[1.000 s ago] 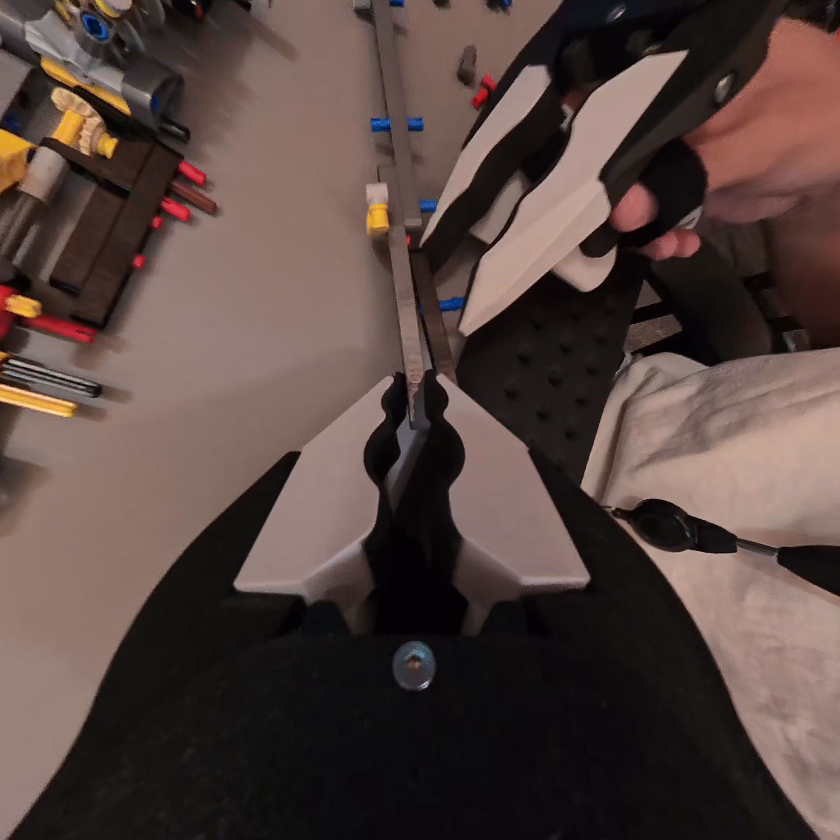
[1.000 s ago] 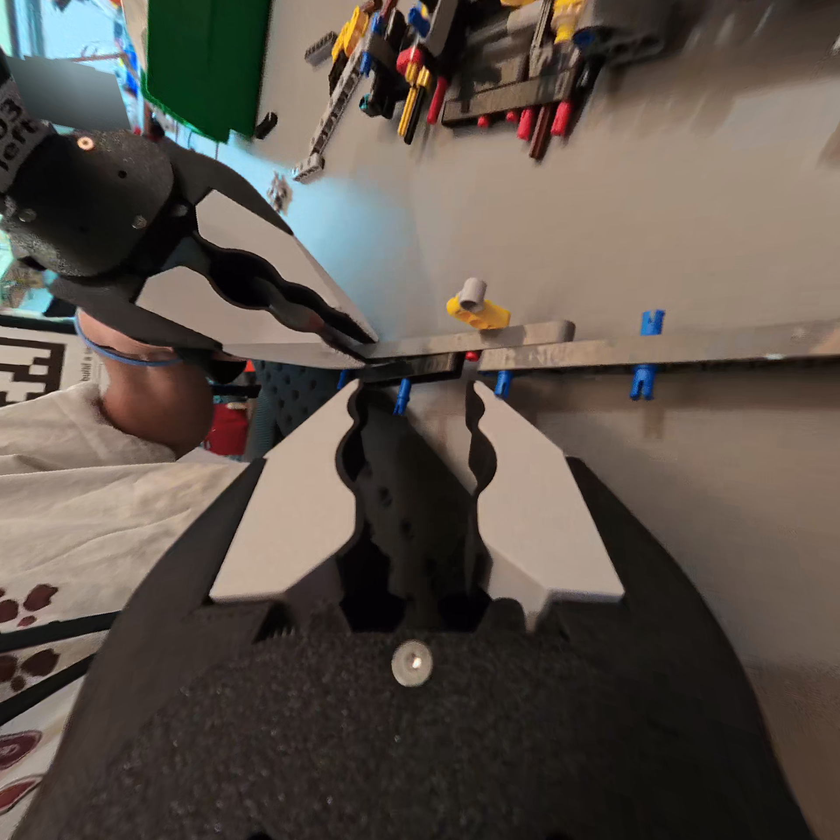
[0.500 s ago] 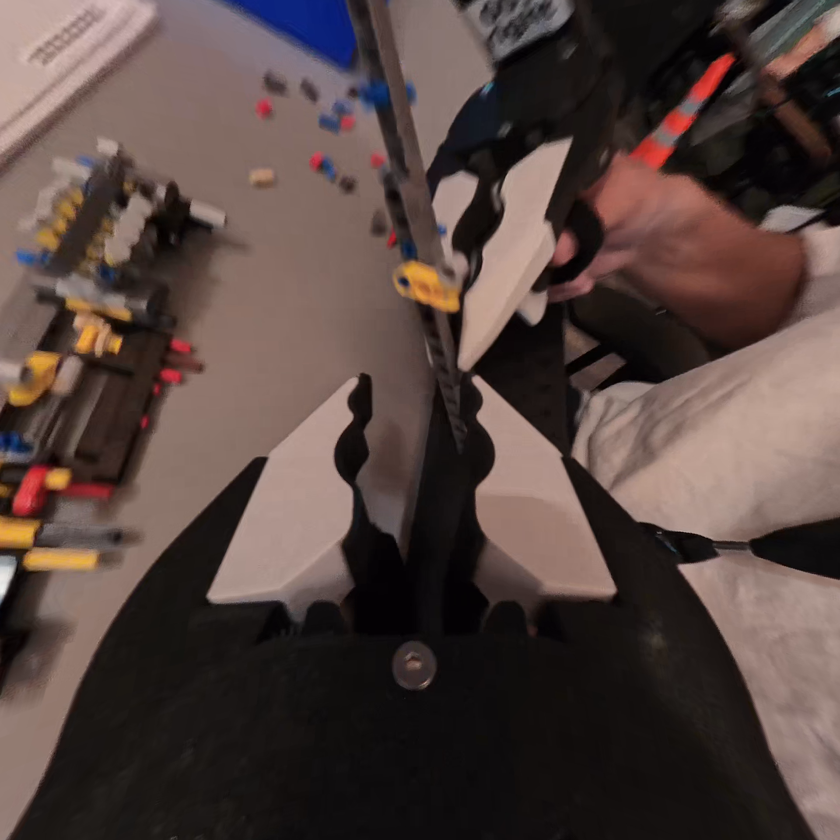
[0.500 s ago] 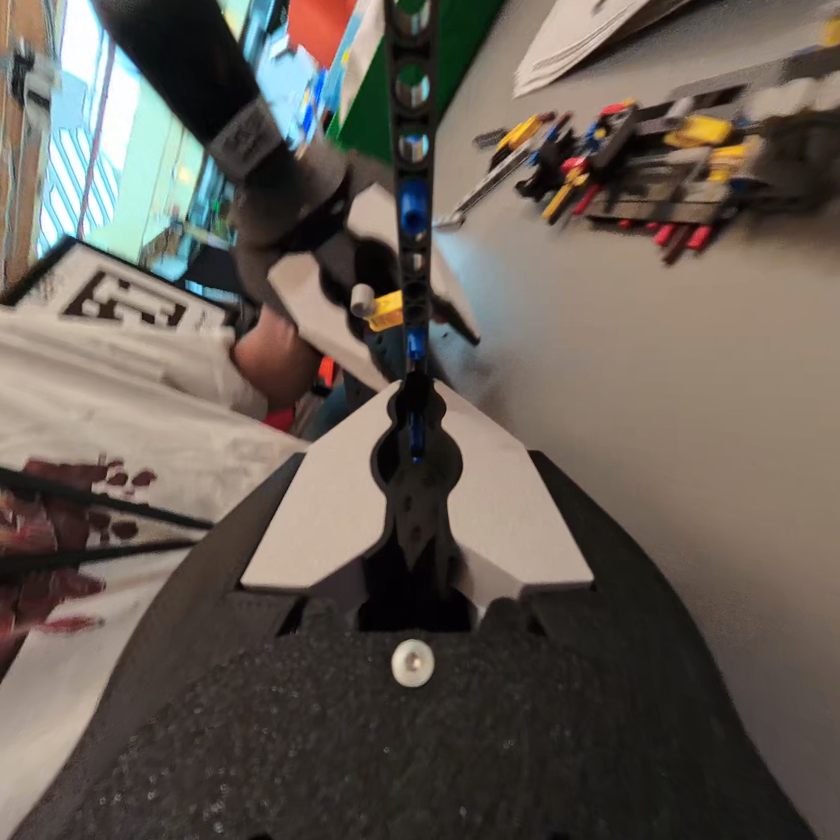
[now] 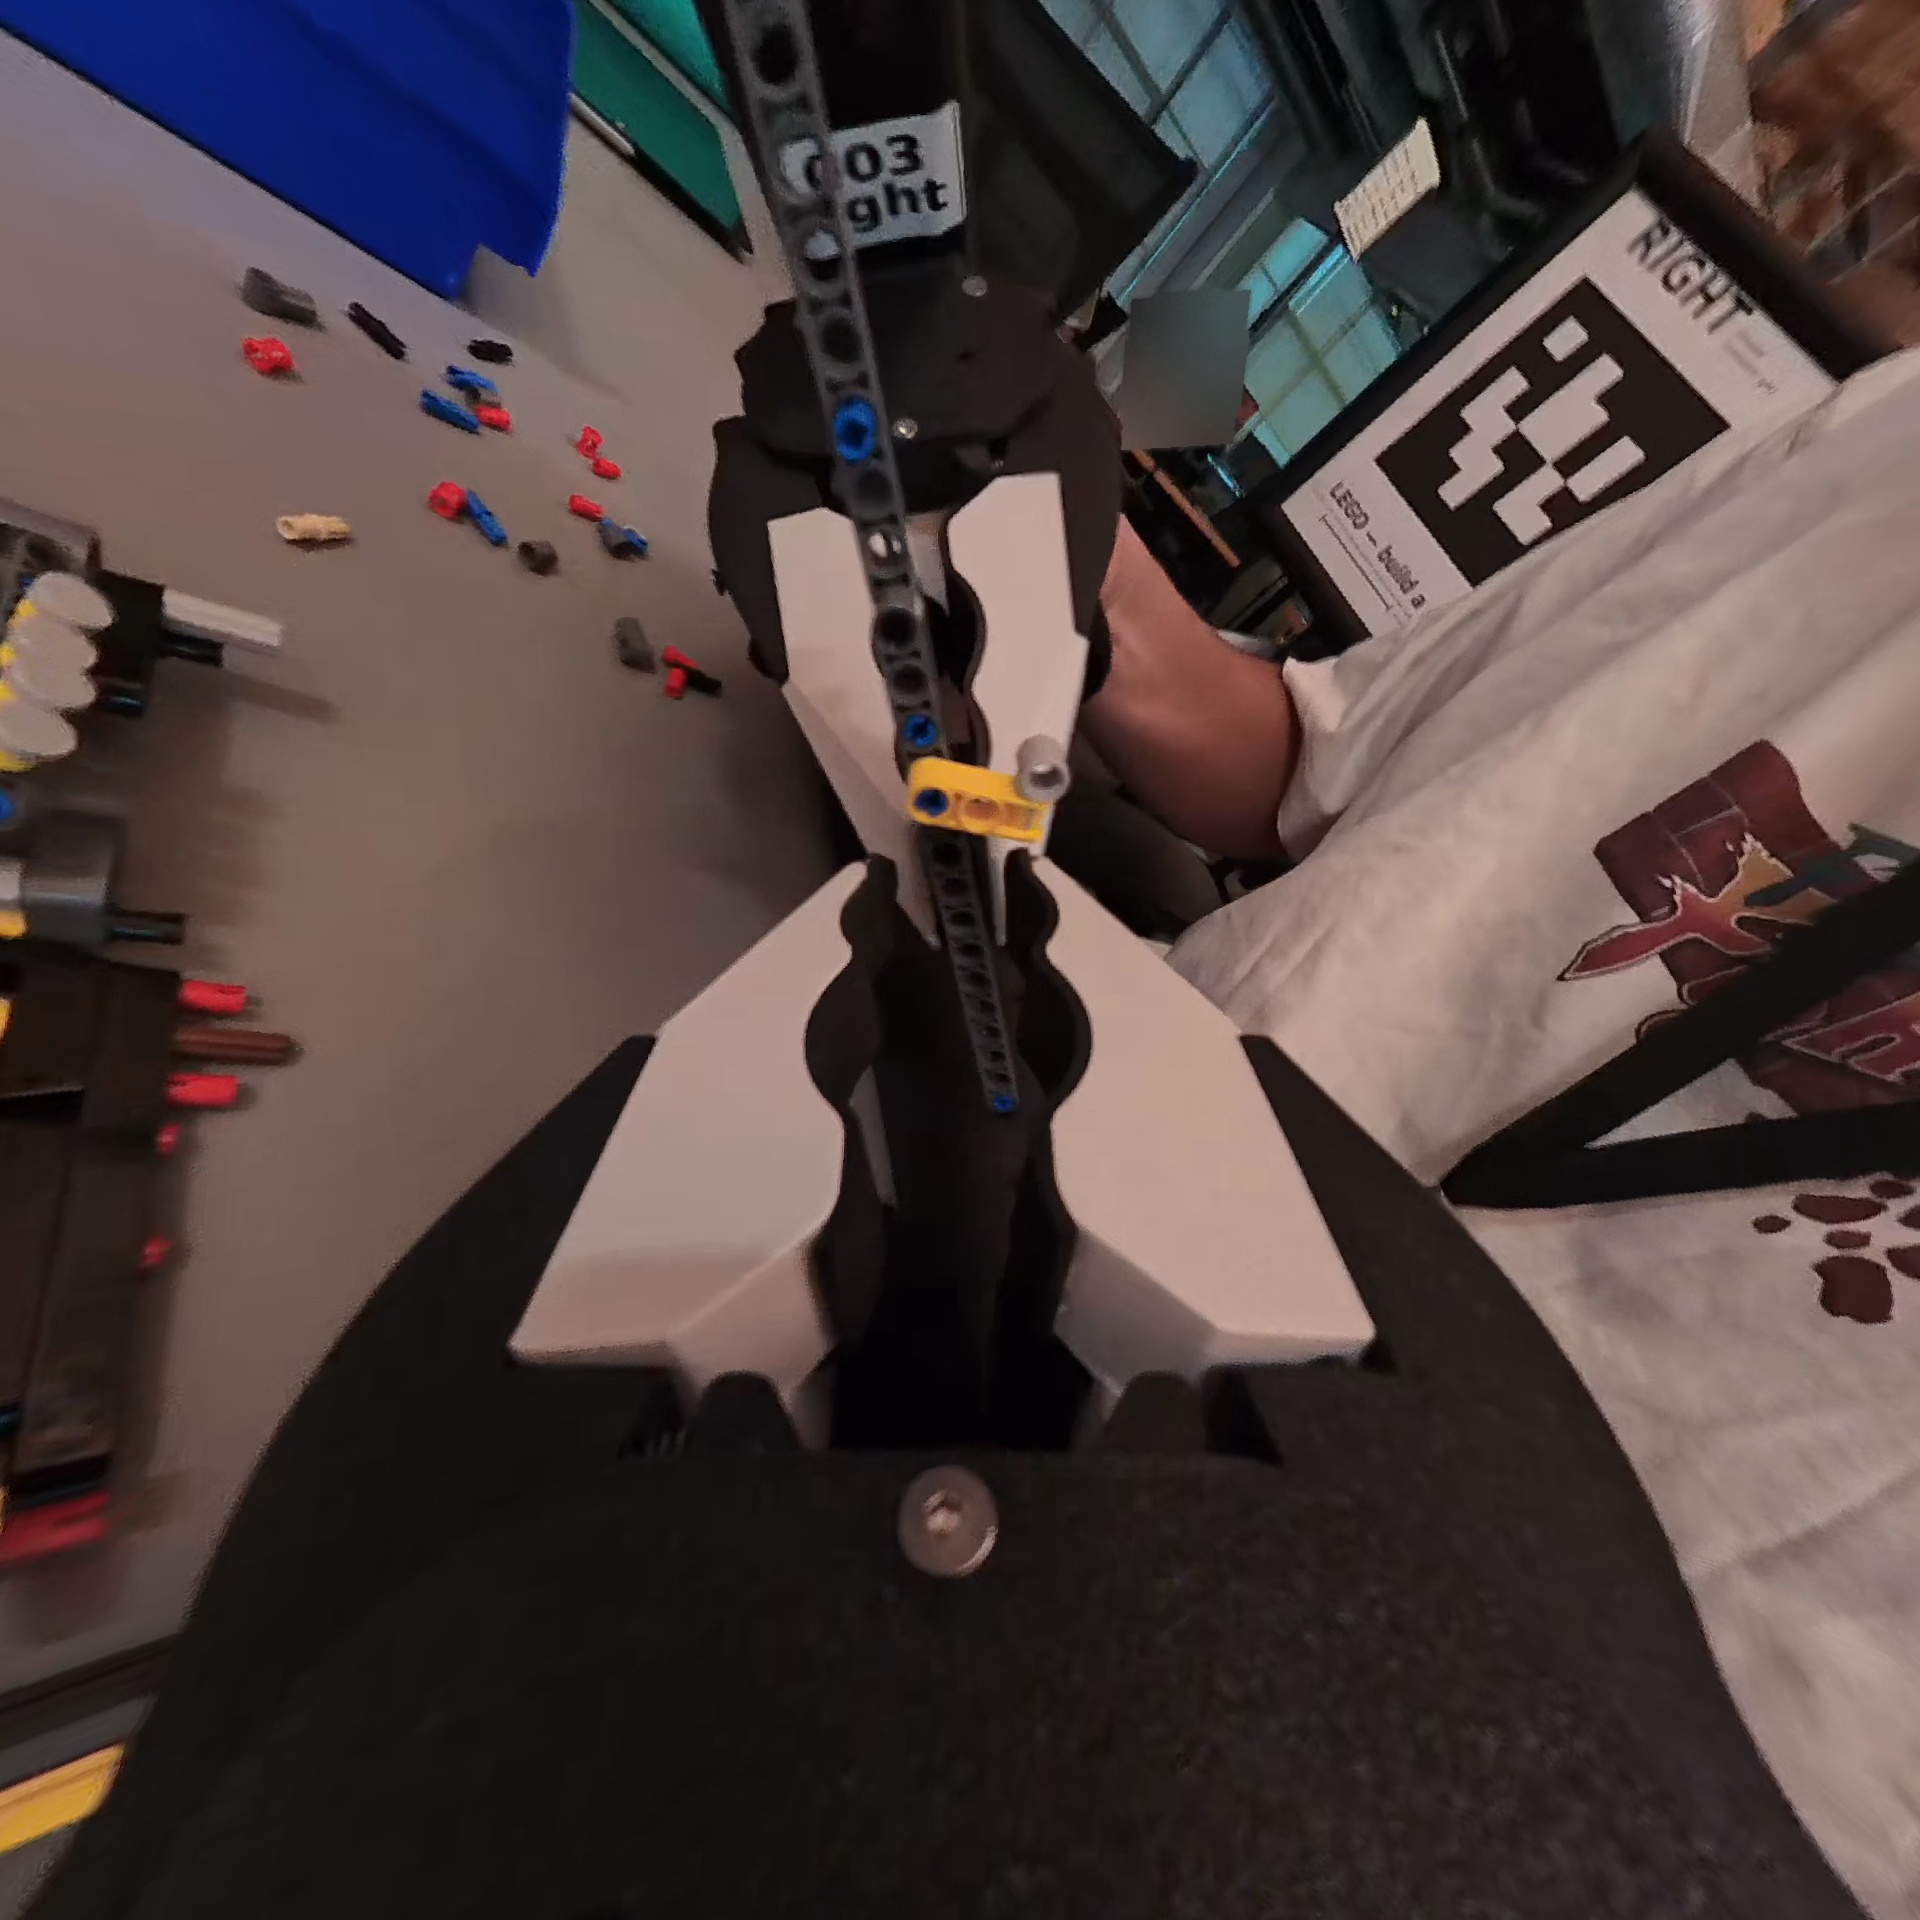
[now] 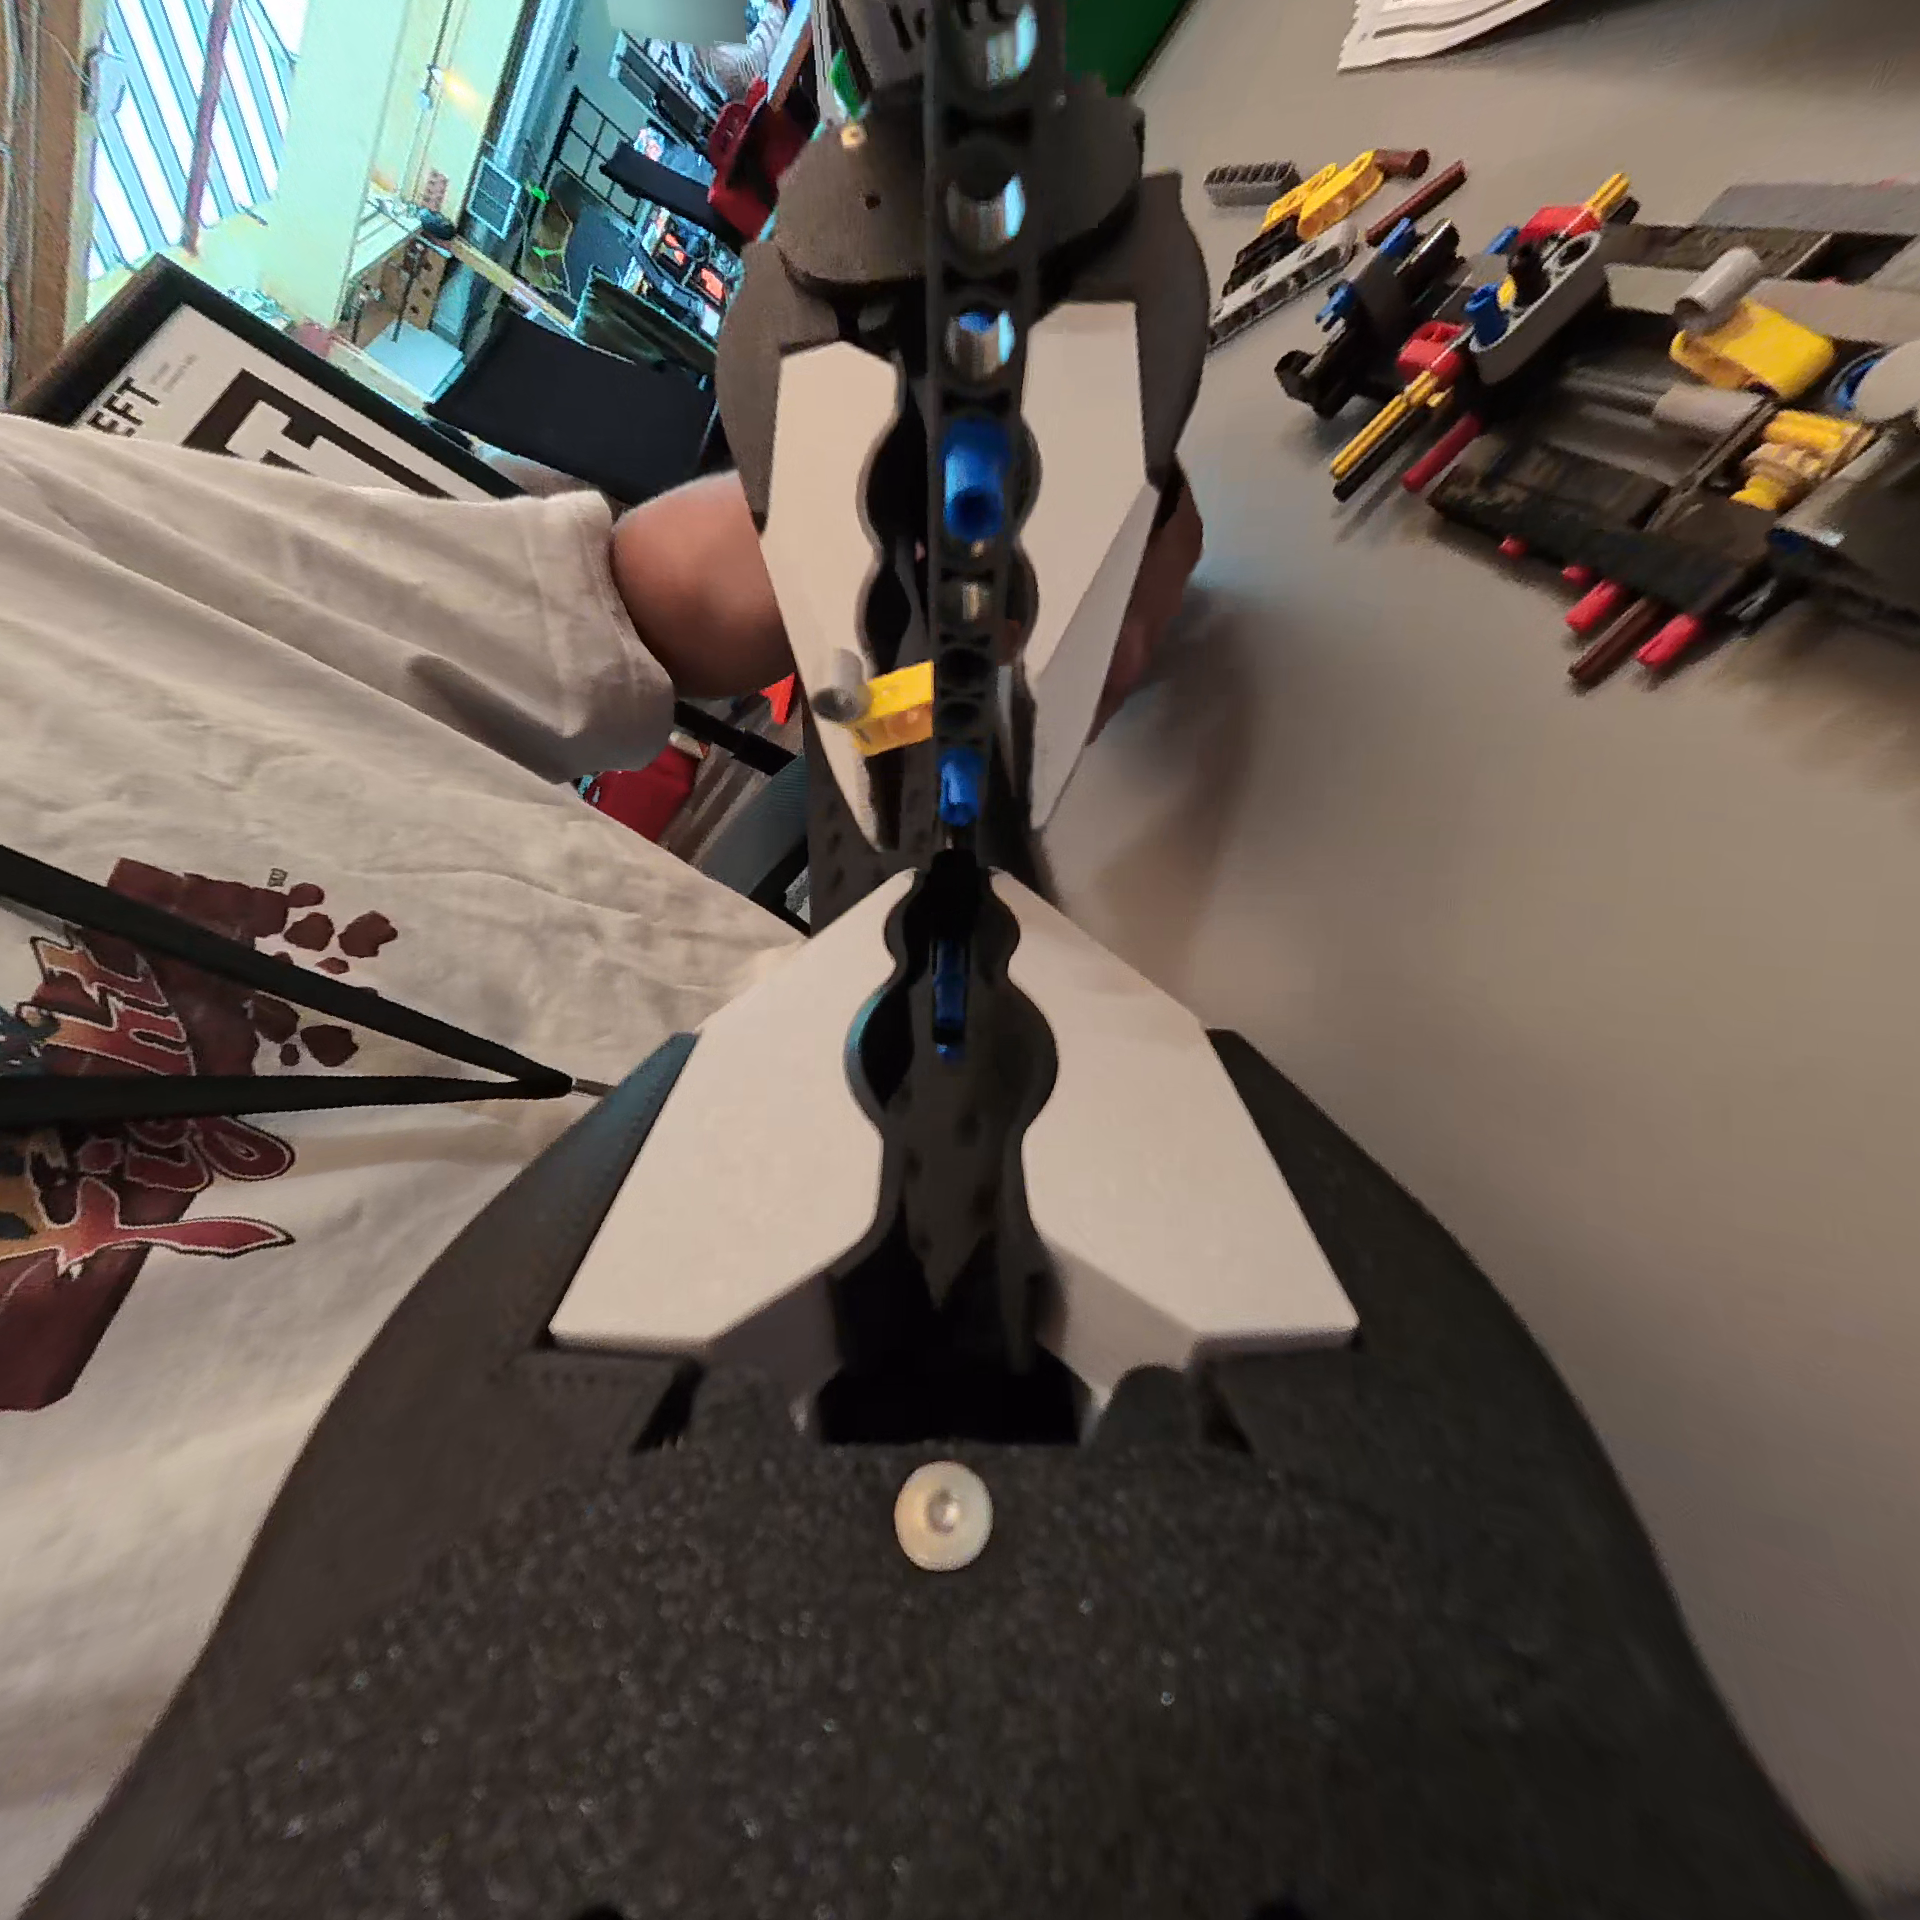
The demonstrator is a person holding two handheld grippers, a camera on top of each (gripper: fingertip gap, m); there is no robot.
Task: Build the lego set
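Note:
A long dark grey holed beam (image 5: 896, 629) with blue pins and a yellow connector (image 5: 971, 808) is held upright in the air between the two grippers, which face each other. My right gripper (image 6: 956, 888) is shut on the beam's (image 6: 966, 665) near end, with a blue pin in the hollow of its jaws. My left gripper (image 5: 954, 878) is open. Its fingers stand on either side of the beam with a gap on the left side. In the right wrist view the left gripper (image 6: 951, 816) shows opposite, jaws apart around the beam.
A partly built black, yellow and red assembly (image 6: 1662, 436) lies on the grey table (image 6: 1455, 935); it also shows at the left wrist view's left edge (image 5: 94, 1018). Small loose pieces (image 5: 468, 499) lie in front of a blue bin (image 5: 312, 114). The person's white shirt (image 5: 1558, 935) is close by. The tips of both grippers are at nearly the same place.
The beam went from lying flat on the table to upright in the air. My right gripper shut on it. My left gripper let go and opened.

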